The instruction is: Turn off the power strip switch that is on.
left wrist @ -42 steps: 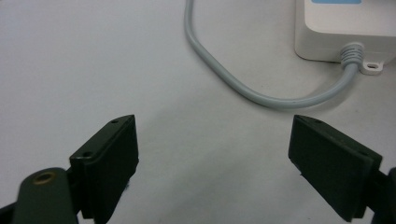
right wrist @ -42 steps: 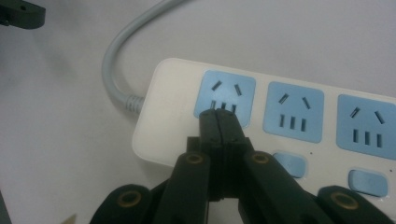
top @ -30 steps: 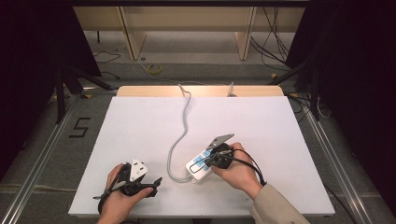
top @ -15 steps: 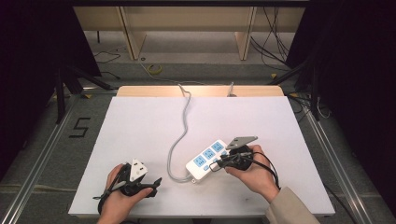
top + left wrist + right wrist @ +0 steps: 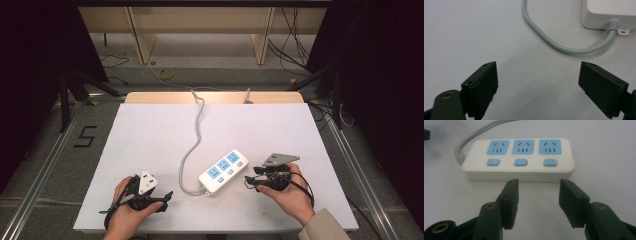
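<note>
While the strip [image 5: 222, 171] lies flat on the table [image 5: 150, 135] between both hands, the right gripper [image 5: 537, 195] faces its long side, jaws just opened and holding nothing. Left gripper [image 5: 537, 82] spread wide, near the cord [image 5: 564, 47].

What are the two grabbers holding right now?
Nothing. The right gripper has just been opening, its jaws apart and bare beside the power strip. The left gripper is open too, near the grey cord.
</note>
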`<state>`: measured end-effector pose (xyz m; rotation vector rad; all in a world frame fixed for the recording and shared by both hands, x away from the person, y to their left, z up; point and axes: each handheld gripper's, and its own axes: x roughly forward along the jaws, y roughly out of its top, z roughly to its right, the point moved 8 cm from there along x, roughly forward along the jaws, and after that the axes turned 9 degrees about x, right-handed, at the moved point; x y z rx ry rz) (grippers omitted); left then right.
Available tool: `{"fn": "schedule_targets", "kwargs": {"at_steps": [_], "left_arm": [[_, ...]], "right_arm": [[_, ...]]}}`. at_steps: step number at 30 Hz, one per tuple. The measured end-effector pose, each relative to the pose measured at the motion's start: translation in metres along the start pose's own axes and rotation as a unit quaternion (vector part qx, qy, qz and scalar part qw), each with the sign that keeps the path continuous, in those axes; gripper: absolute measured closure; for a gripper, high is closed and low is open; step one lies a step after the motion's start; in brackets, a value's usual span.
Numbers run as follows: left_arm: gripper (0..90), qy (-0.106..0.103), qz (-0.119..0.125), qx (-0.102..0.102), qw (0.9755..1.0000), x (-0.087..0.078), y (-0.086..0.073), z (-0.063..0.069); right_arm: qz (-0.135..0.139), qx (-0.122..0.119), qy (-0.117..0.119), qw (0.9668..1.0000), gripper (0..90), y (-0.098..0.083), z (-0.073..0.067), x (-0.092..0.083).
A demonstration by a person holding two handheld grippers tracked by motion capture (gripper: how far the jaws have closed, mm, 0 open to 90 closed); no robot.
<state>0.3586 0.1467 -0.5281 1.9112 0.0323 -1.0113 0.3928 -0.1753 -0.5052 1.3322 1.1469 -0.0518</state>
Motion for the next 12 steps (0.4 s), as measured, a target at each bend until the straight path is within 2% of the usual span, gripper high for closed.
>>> {"fn": "schedule_targets", "kwargs": {"at_steps": [12], "left_arm": [[15.6,0.001,-0.004,-0.001,1.0000,0.001,-0.002,-0.002]], "right_arm": [[0.033,0.003,-0.012,0.9994,42.8,-0.010,0.006,-0.013]]}}
